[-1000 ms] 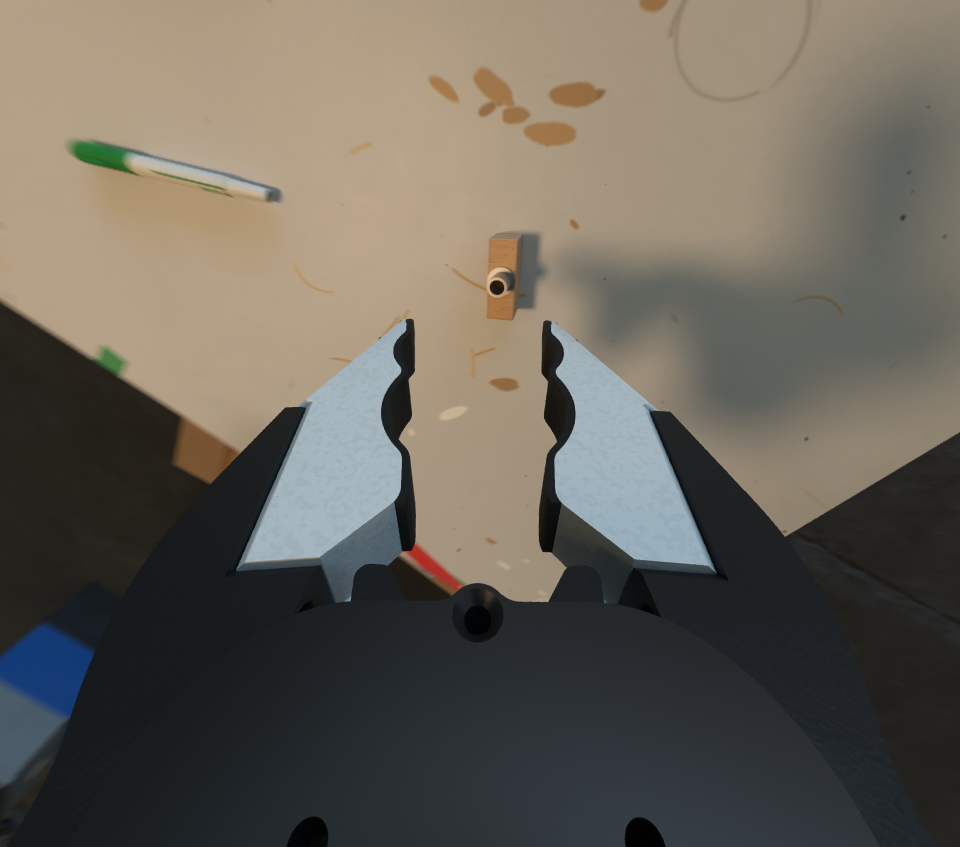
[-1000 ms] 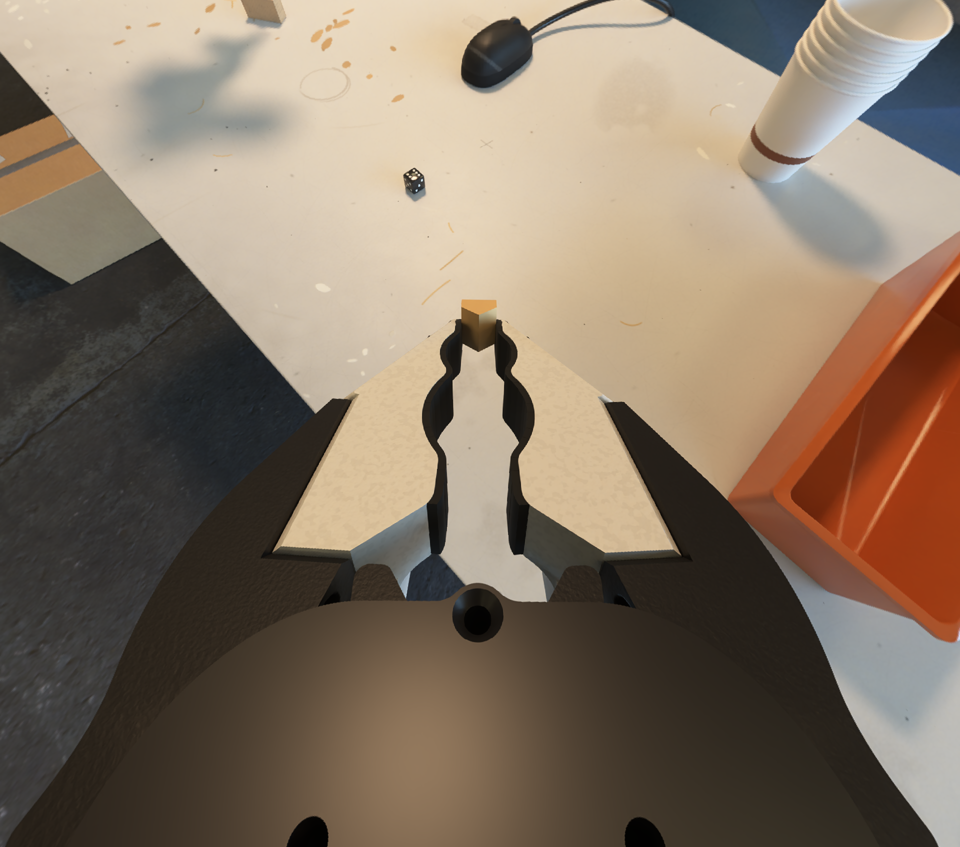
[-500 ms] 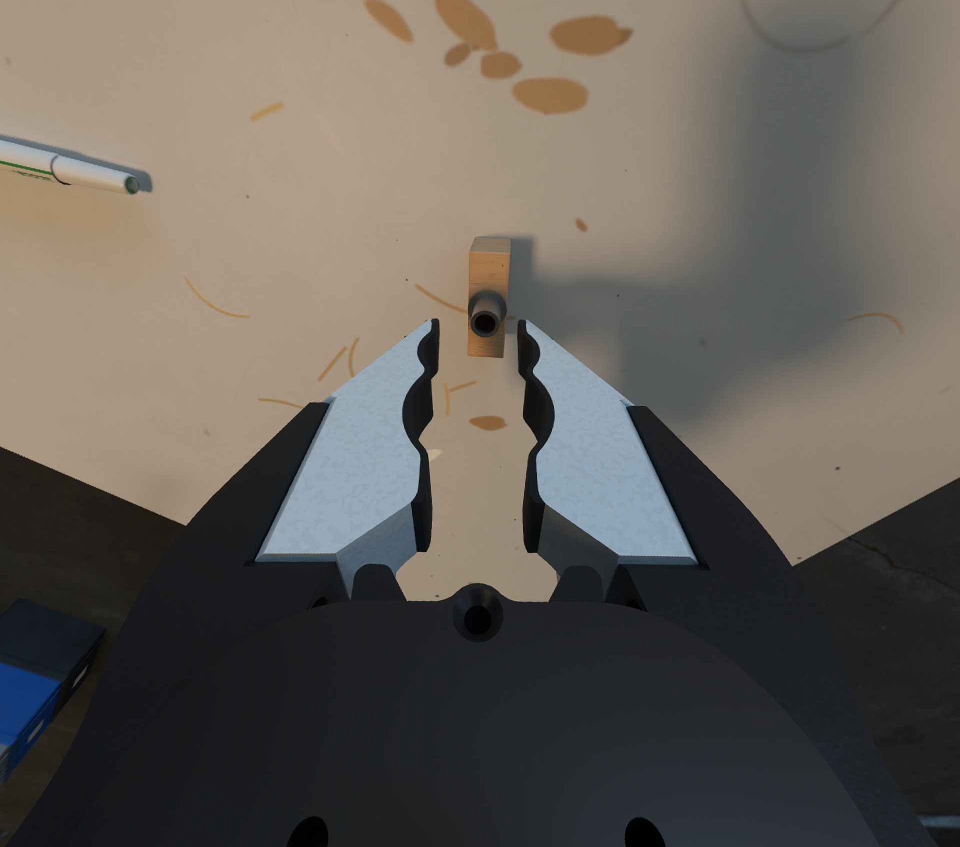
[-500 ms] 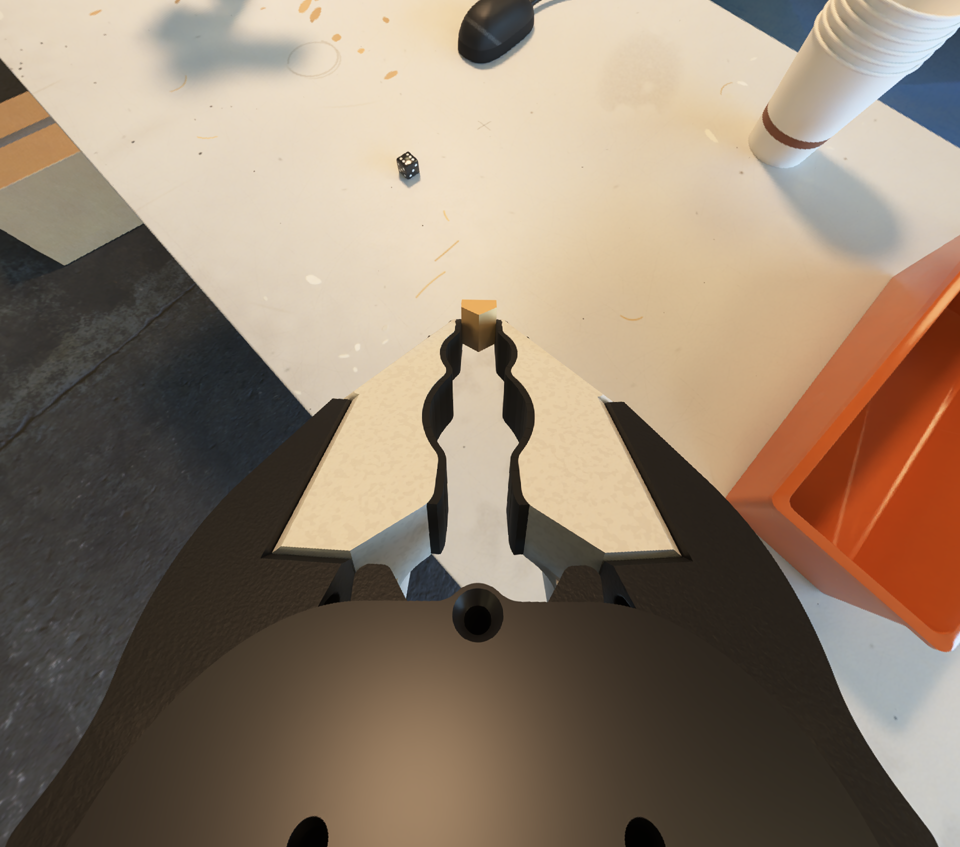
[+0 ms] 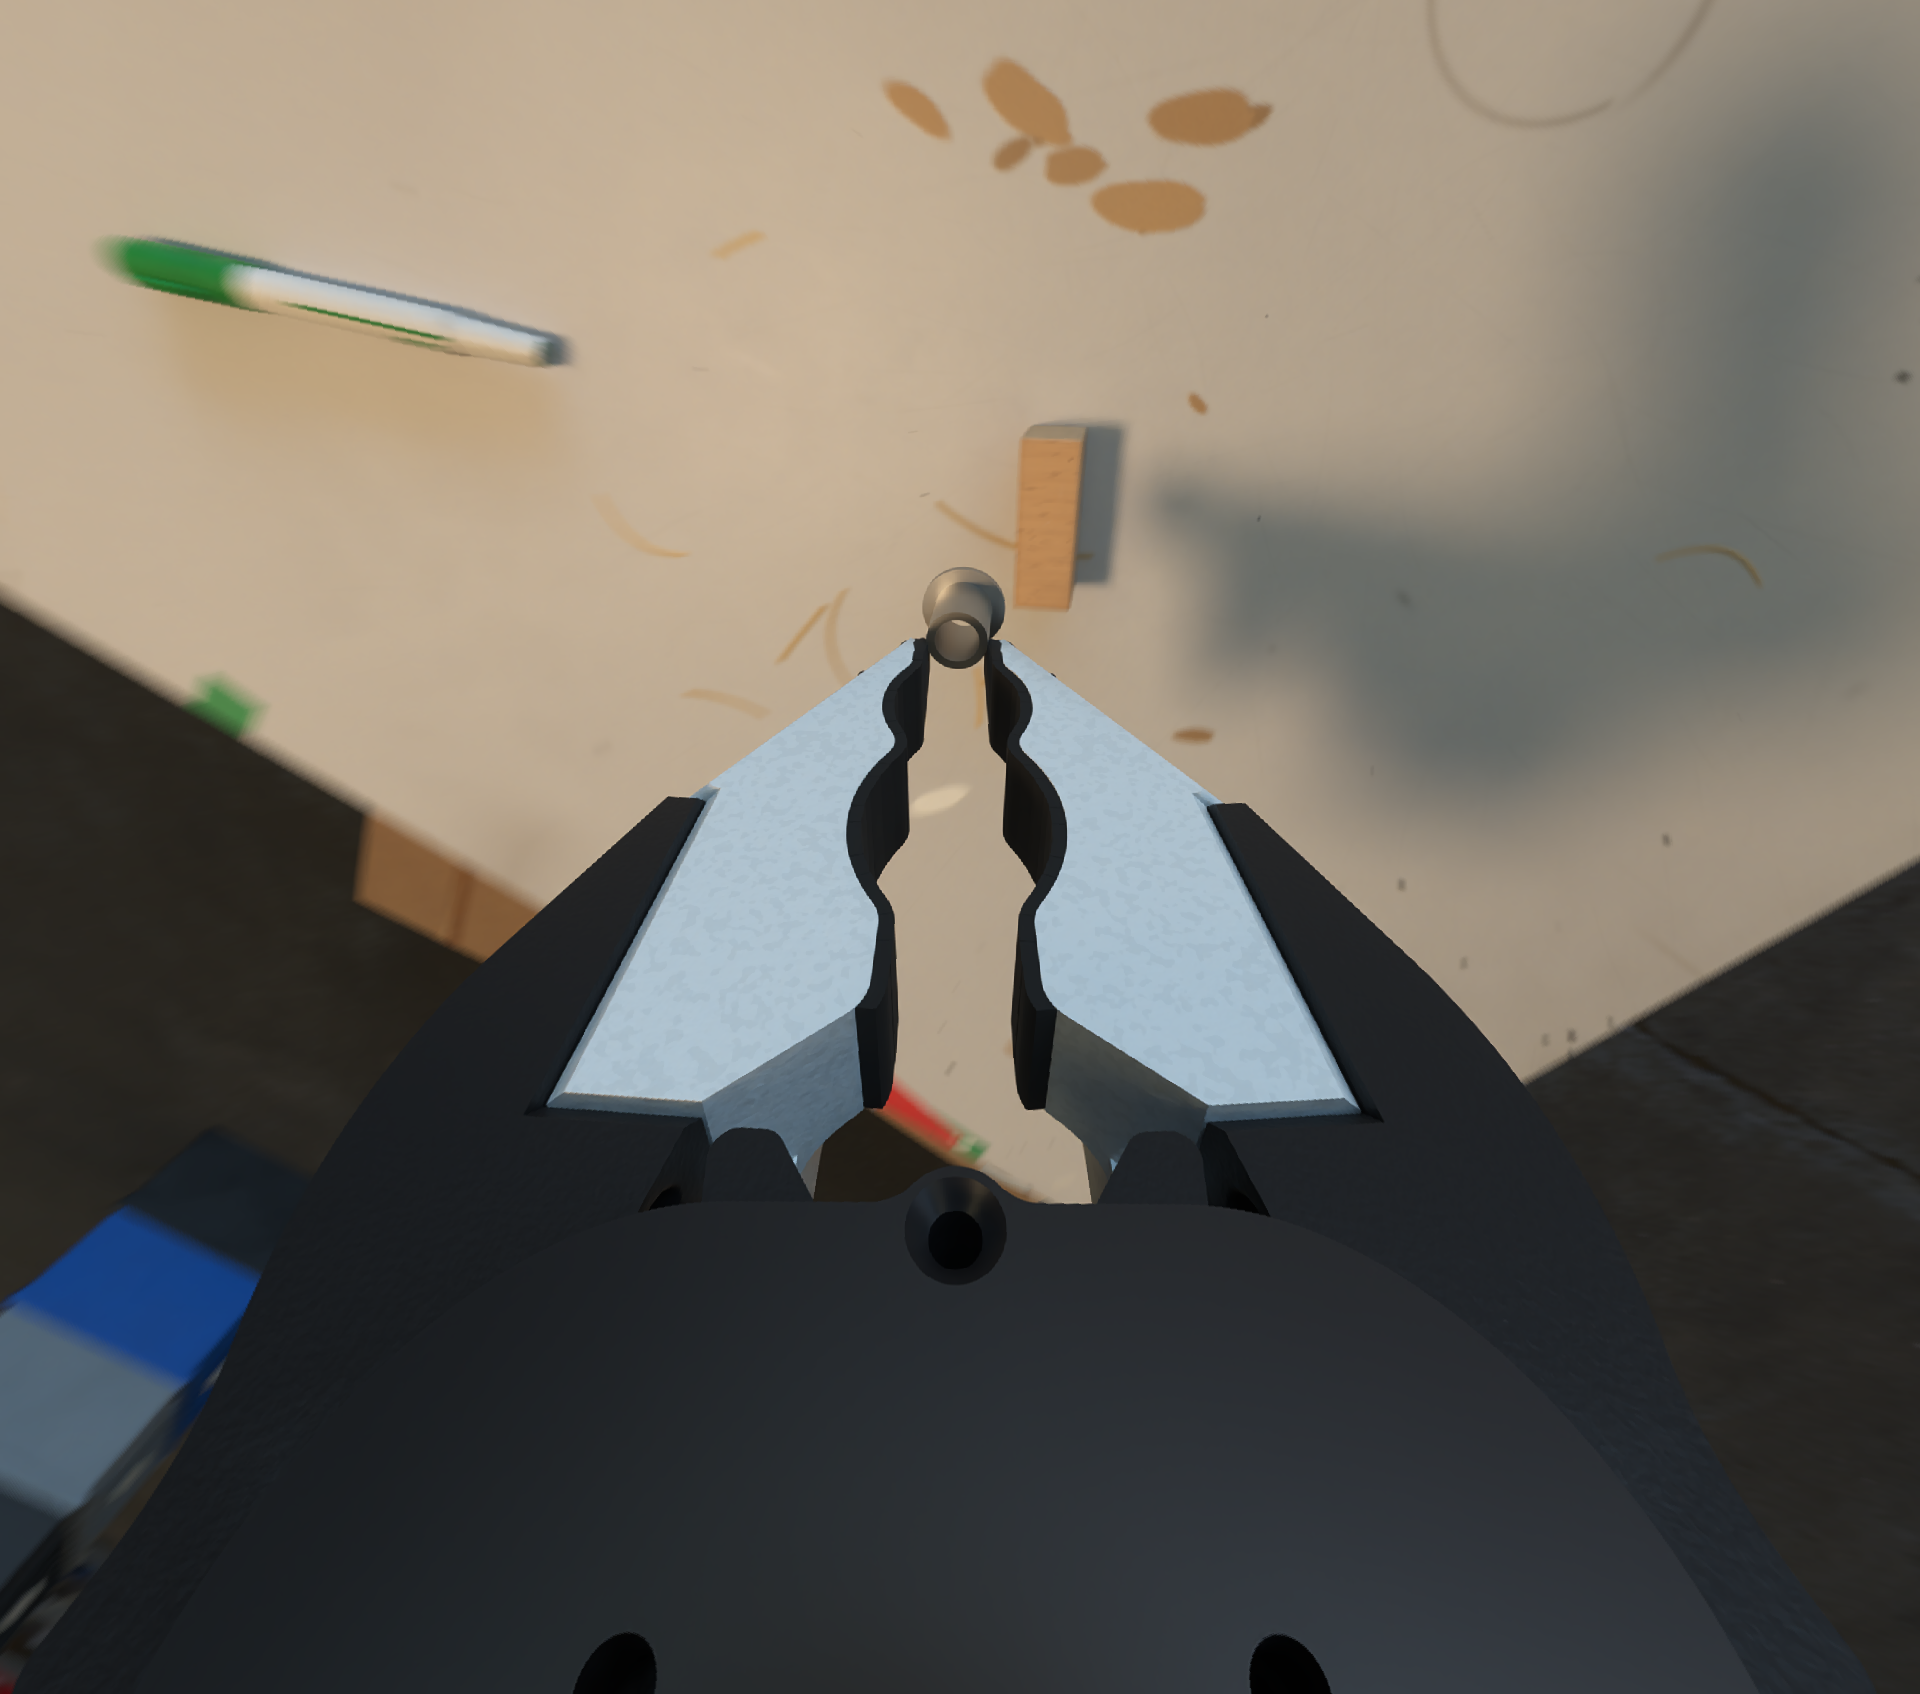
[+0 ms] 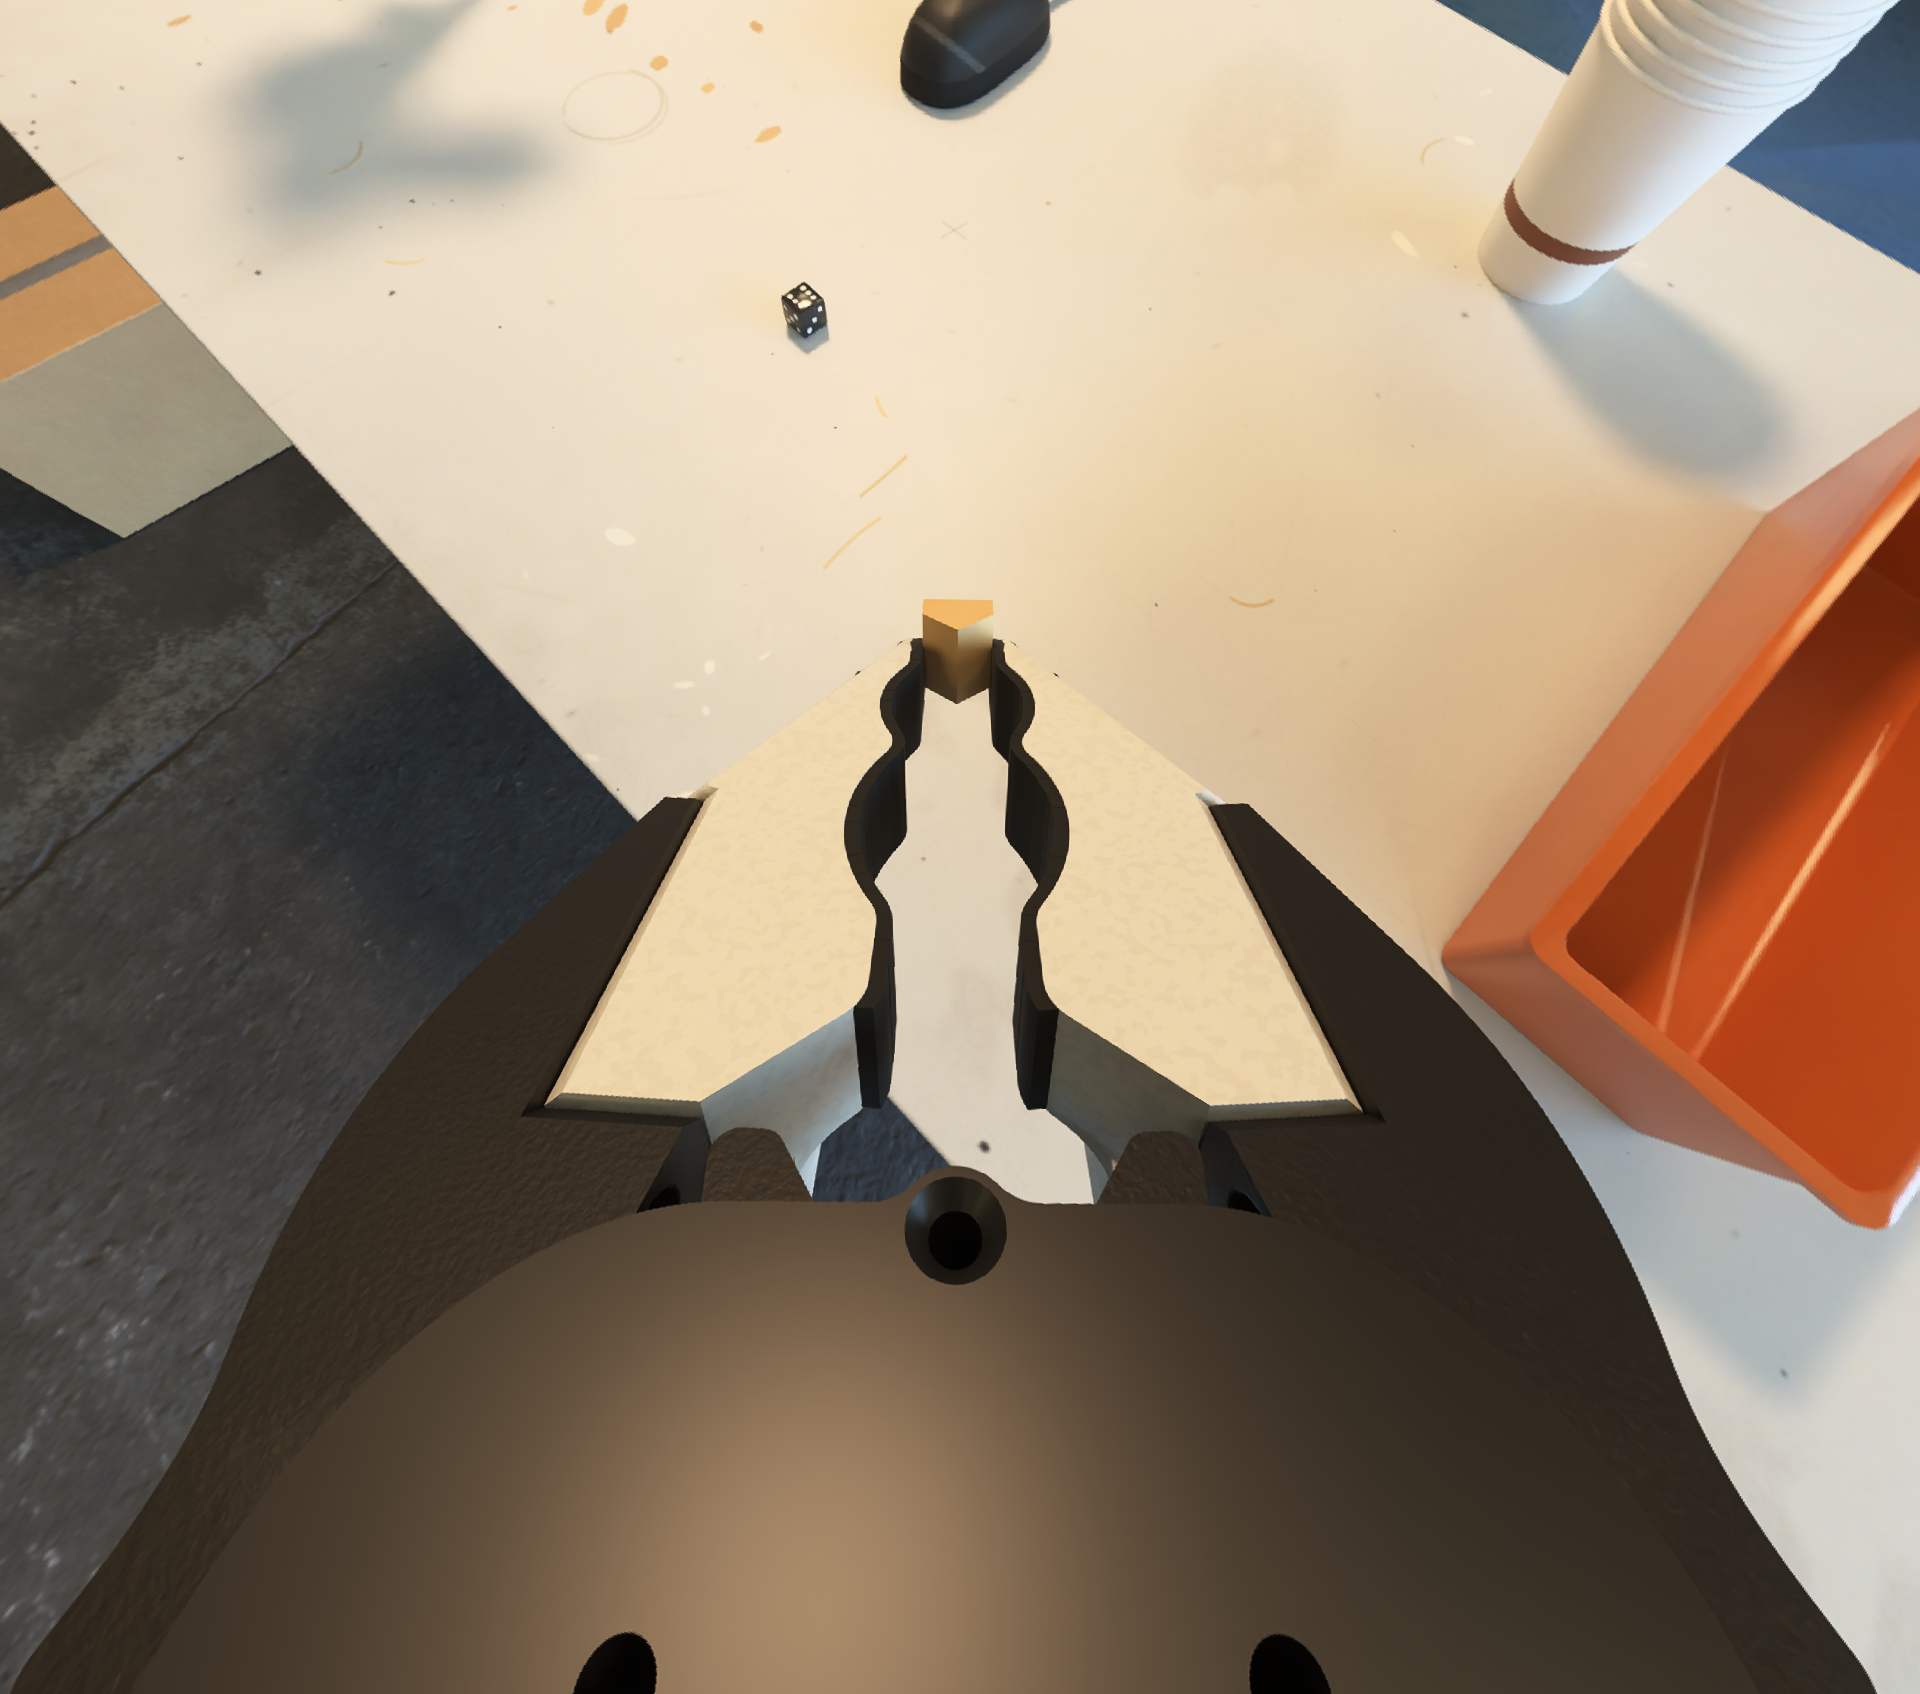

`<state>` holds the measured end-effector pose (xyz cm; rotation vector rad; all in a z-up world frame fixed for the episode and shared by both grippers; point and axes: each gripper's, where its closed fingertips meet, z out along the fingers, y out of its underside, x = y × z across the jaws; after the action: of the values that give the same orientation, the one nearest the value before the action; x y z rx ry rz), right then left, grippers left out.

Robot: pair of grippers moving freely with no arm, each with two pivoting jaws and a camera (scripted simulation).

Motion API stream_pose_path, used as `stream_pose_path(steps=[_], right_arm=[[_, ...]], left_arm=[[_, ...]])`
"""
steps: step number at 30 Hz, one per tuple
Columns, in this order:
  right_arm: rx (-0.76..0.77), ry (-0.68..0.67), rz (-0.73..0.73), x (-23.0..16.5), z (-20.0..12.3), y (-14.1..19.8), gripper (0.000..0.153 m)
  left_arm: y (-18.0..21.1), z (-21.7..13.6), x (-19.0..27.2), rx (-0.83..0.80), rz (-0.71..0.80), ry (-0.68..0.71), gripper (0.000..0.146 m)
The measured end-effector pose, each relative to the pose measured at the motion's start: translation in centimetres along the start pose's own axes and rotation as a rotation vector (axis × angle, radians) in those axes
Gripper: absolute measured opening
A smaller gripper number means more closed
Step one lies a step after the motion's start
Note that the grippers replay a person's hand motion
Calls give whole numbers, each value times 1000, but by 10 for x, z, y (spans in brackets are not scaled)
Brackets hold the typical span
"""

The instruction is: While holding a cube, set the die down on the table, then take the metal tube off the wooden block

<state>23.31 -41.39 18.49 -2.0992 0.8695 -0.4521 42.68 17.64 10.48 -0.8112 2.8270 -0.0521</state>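
Left gripper [image 5: 957, 657] pinches the metal tube [image 5: 961, 628] at its fingertips above the table [image 5: 623, 34], the tube's open bore facing the camera so its long axis runs along the line of sight, clear of the bare wooden block [image 5: 1049, 515] lying just beyond. Right gripper [image 6: 957, 657] is clamped on a small tan cube [image 6: 957, 645], and only its view shows the black die [image 6: 803, 310] resting mid-table, the computer mouse [image 6: 971, 34], stacked paper cups [image 6: 1704, 75] and an orange bin [image 6: 1714, 948] cut off at the frame edge. Only the left wrist view shows the green marker [image 5: 332, 304] whole, though blurred.
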Motion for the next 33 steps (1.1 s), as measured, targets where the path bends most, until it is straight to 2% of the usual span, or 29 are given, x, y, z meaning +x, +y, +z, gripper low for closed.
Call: stream_pose_path(steps=[2,5,8,10,13,17,20,24,33], right_arm=[[-11,9,2,1,-3,0,11],[-7,14,1,0,-5,-4,11],[13,-3,1,-6,1,-7,11],[26,-30,5,-12,7,-8,11],[14,-67,5,-21,16,-5,11],[-16,-97,2,-30,20,2,11],[-32,-103,3,-35,20,10,11],[-40,-103,16,-36,17,19,11],[-38,-114,43,-34,19,27,11]], left_arm=[[-11,-51,-8,-13,43,-72,10],[-58,-126,8,43,151,-134,10],[-115,-158,54,145,306,-112,10],[-148,-149,92,201,394,-42,10],[-180,-104,136,209,476,41,10],[-195,-29,174,128,531,97,10],[-200,11,189,97,540,114,10],[-204,32,195,89,532,127,10],[-203,45,203,62,542,132,10]])
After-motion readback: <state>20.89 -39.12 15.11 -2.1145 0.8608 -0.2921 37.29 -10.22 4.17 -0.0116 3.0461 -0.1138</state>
